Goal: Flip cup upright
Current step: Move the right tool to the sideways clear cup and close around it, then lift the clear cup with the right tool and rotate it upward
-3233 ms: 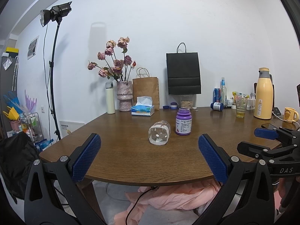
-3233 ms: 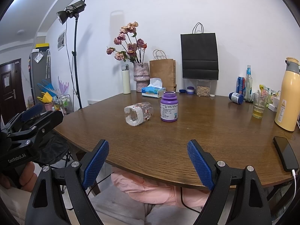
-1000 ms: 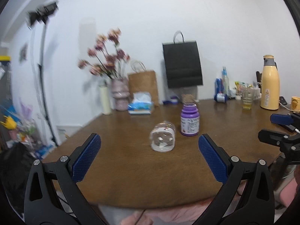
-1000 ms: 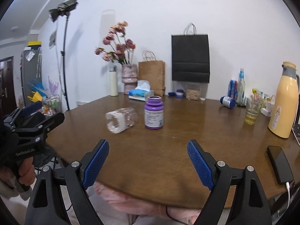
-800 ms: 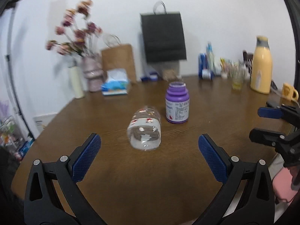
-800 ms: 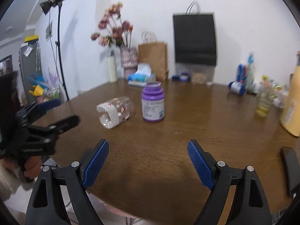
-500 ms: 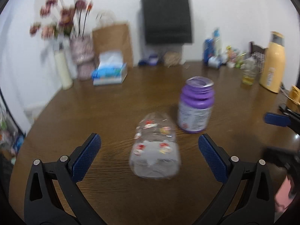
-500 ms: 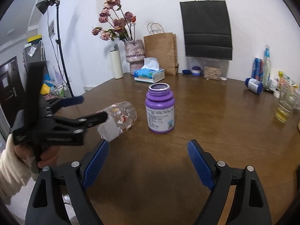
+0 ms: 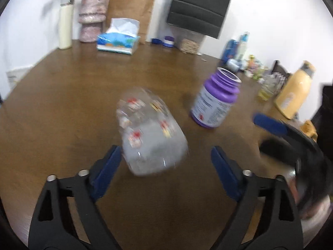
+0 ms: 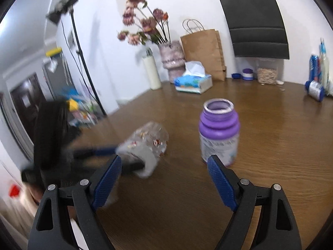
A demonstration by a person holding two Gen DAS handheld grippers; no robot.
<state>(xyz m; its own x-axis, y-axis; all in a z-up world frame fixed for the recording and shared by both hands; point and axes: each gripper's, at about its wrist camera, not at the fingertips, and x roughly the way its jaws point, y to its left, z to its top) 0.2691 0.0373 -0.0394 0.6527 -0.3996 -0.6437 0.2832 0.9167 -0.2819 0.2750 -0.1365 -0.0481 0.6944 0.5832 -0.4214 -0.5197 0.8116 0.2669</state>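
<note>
Right now the clear plastic cup with small red-and-yellow prints [image 9: 150, 138] lies on its side on the brown wooden table [image 9: 62, 95], its near end between the wide-open blue-padded fingers of the left gripper [image 9: 165, 162], gripped by nothing. Left pad [image 9: 108, 166] looks just beside the cup; contact unclear, blurry. The purple open-topped jar [image 10: 218, 133] stands upright just right of the cup. The right gripper [image 10: 164, 179] hangs wide open over the table, empty.
</note>
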